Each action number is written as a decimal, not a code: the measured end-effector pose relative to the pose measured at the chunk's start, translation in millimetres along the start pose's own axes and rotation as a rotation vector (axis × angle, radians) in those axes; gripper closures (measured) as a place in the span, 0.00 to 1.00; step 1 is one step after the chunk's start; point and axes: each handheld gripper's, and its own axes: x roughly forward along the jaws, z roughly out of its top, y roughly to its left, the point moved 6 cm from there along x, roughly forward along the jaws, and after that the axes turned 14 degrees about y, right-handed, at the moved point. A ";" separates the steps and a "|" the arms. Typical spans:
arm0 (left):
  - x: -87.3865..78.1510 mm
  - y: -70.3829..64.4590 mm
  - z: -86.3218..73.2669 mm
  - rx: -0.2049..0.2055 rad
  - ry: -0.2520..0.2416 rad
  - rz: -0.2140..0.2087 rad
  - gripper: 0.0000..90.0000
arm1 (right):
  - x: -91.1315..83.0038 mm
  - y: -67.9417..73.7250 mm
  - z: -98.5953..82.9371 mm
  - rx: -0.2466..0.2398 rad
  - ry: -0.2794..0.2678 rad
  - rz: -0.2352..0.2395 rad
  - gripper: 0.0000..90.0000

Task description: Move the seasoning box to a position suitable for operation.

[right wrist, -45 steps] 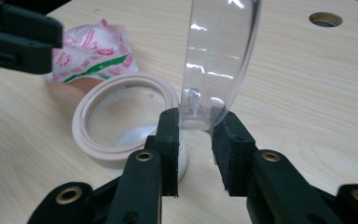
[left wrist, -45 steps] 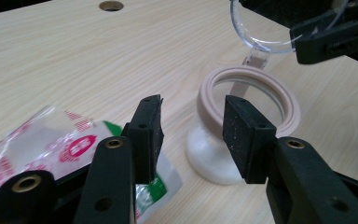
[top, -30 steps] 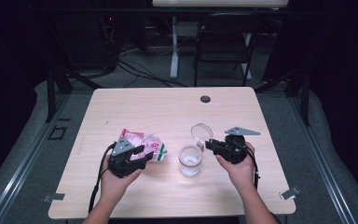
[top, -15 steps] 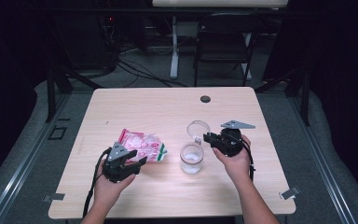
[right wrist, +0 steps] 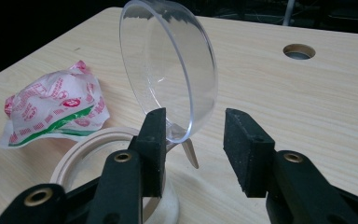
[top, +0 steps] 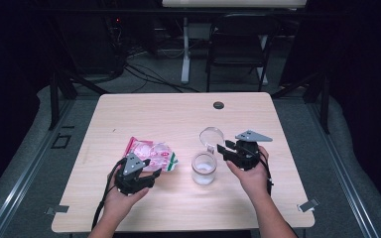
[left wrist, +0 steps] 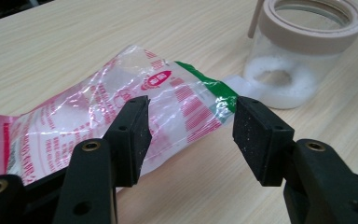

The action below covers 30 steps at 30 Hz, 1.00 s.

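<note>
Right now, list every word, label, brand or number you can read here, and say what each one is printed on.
None can be read.
Plastic bag: red print, a red oval logo and a green band, all too blurred and creased to read.
Jar: no text visible.
Clear lid: no text visible.

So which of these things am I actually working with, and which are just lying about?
In the job: bag, jar, its open clear lid, left gripper, right gripper.
Lying about: chair, cables on the floor.
</note>
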 end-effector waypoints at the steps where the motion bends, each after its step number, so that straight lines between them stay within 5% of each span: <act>1: 1.4 -1.8 0.8 -0.001 0.001 -0.004 0.51 | -0.7 -0.4 -0.4 0.000 -0.005 -0.001 0.65; 8: 6.7 -15.2 7.4 0.066 0.000 -0.024 0.49 | -4.5 -4.4 -5.6 0.003 -0.008 -0.011 0.62; 17: 16.4 -26.6 9.0 0.151 0.017 0.025 0.45 | -5.6 -3.4 -9.6 0.002 -0.008 -0.015 0.60; 23: 24.8 -27.8 4.8 0.193 0.059 0.076 0.45 | -4.7 -1.4 -10.6 -0.006 0.000 -0.015 0.60; 30: 33.0 -21.5 -1.5 0.265 0.089 0.208 0.46 | -3.6 0.0 -11.1 -0.015 0.008 -0.017 0.59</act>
